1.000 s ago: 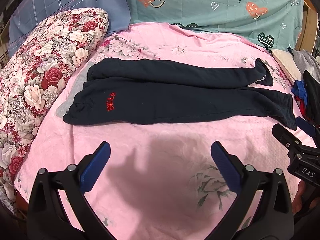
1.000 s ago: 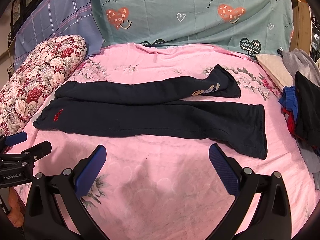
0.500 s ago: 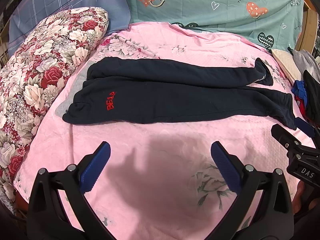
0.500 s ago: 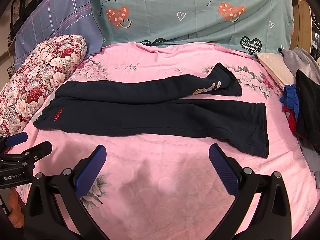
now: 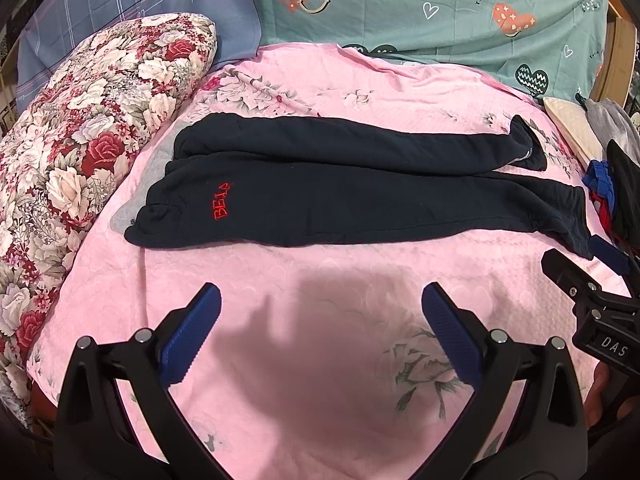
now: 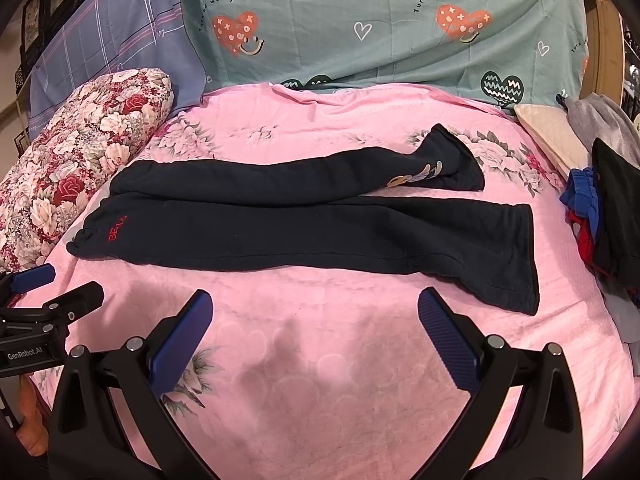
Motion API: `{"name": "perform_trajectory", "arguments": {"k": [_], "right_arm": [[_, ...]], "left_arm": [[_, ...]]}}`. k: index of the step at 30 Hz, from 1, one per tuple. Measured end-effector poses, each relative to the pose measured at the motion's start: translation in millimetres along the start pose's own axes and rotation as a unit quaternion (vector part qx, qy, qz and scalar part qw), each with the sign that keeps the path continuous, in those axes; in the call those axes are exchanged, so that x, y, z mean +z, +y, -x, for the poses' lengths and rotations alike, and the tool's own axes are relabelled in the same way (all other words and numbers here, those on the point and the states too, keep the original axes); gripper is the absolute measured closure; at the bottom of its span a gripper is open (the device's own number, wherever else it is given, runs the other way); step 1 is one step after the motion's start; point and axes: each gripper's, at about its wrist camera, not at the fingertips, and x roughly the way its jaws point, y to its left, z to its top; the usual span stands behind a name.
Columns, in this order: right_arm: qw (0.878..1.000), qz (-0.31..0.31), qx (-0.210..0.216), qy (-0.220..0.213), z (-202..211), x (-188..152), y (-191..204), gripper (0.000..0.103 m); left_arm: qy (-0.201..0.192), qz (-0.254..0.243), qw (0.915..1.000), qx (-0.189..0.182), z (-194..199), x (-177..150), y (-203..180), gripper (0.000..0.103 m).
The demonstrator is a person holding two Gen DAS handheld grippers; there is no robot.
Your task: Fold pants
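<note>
Dark navy pants (image 5: 340,200) (image 6: 304,236) lie flat across the pink bedspread, waistband to the left with a small red embroidered word, both legs stretched to the right. The far leg's cuff is bunched and turned up. My left gripper (image 5: 320,320) hovers open above bare bedspread, nearer than the pants and apart from them. My right gripper (image 6: 316,324) is open too, just short of the near leg, holding nothing. Each gripper shows at the edge of the other's view.
A floral bolster (image 5: 80,140) borders the left side. Teal heart-print and blue plaid pillows (image 6: 380,28) stand along the back. A pile of clothes (image 6: 600,208) and a cream cushion (image 6: 548,140) crowd the right edge. Pink bedspread (image 6: 340,380) lies open in front.
Both grippers have drifted very slightly; the pants lie as before and both stay open.
</note>
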Motion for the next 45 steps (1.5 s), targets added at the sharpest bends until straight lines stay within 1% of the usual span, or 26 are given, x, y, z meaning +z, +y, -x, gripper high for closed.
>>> {"name": "perform_trajectory", "arguments": {"k": [19,25,27,29,31,33,35,37,38,40,41,42,45], "right_arm": [[1.000,0.003,0.000,0.005,-4.0,-1.4,1.0,0.001],[1.000,0.002,-0.013,0.004,-6.9,2.3,-6.1,0.001],[1.000,-0.005,-0.019,0.006,-9.0,6.0,-16.3,0.001],[0.999,-0.014,-0.042,0.003,-9.4,9.5,-33.2,0.001],[0.995,-0.034,-0.088,0.006,-12.7,13.8,-61.9,0.001],[0.988,-0.060,-0.138,0.015,-17.0,16.1,-94.8,0.001],[0.981,-0.089,-0.171,0.028,-21.4,16.3,-127.2,0.001],[0.978,-0.111,-0.171,0.034,-25.8,15.9,-152.4,0.001],[0.977,-0.120,-0.172,0.045,-30.6,15.6,-164.8,0.001],[0.976,-0.126,-0.167,0.060,-41.1,16.8,-179.4,0.001],[0.974,-0.130,-0.173,0.073,-47.3,17.4,-185.1,0.003],[0.973,-0.133,-0.175,0.078,-50.8,18.4,-188.3,0.007],[0.973,-0.144,-0.158,0.091,-67.0,25.7,-198.1,0.013]], "left_arm": [[0.002,-0.001,1.0000,0.002,-4.2,0.0,0.5,0.002],[0.000,-0.003,0.9999,0.010,-10.1,7.4,6.1,0.002],[-0.002,0.003,0.9999,0.014,-14.1,14.8,14.0,0.002],[-0.005,0.013,0.9994,0.030,-20.1,22.6,26.4,0.002],[-0.003,0.026,0.9982,0.054,-29.0,31.1,43.6,0.002],[0.002,0.039,0.9969,0.067,-36.0,37.1,59.4,0.002],[0.008,0.052,0.9954,0.080,-42.0,41.2,74.3,0.002],[0.012,0.064,0.9938,0.090,-46.7,44.3,86.7,0.002],[0.015,0.070,0.9928,0.096,-49.4,45.9,92.6,0.002],[0.021,0.077,0.9914,0.104,-54.1,48.4,100.0,0.002],[0.023,0.079,0.9910,0.106,-55.7,49.3,100.4,0.002],[0.024,0.081,0.9907,0.107,-57.3,50.0,101.0,0.002],[0.032,0.072,0.9909,0.109,-60.6,49.6,94.8,0.002]]}}
